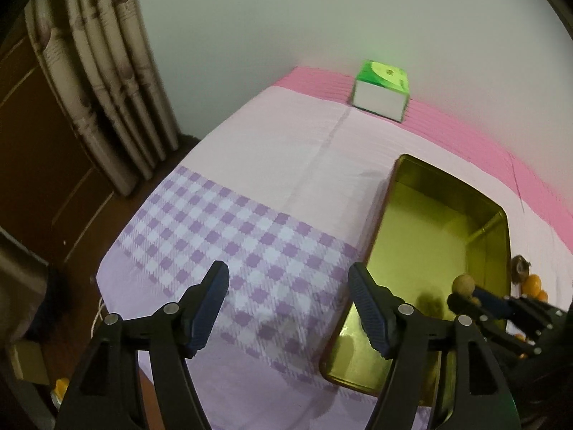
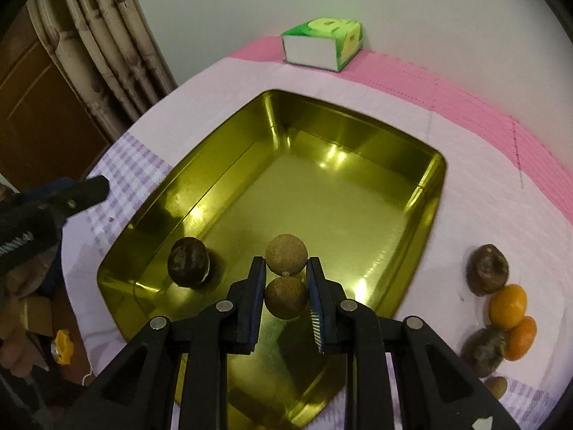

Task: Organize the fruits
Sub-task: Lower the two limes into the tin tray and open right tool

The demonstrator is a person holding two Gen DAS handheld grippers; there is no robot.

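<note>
In the right wrist view my right gripper [image 2: 285,263] is shut on a pair of small round brown fruits [image 2: 285,297]; one sits between the pads, the other pokes out past the fingertips. They hang above the near end of the gold tray [image 2: 358,193]. A dark wrinkled fruit [image 2: 188,262] lies inside the tray at its near left. My left gripper [image 1: 288,272] stands open with nothing between its fingers, over the checked cloth just left of the tray [image 1: 444,215]. The left wrist view shows the right gripper [image 1: 465,299] with its brown fruit [image 1: 463,285] at the right.
Right of the tray on the cloth lie two dark fruits [image 2: 487,268], two oranges [image 2: 508,306] and a small brown fruit [image 2: 496,387]. A green and white tissue box [image 2: 322,44] stands at the far edge by the wall. Curtains [image 1: 100,82] hang beyond the table's left side.
</note>
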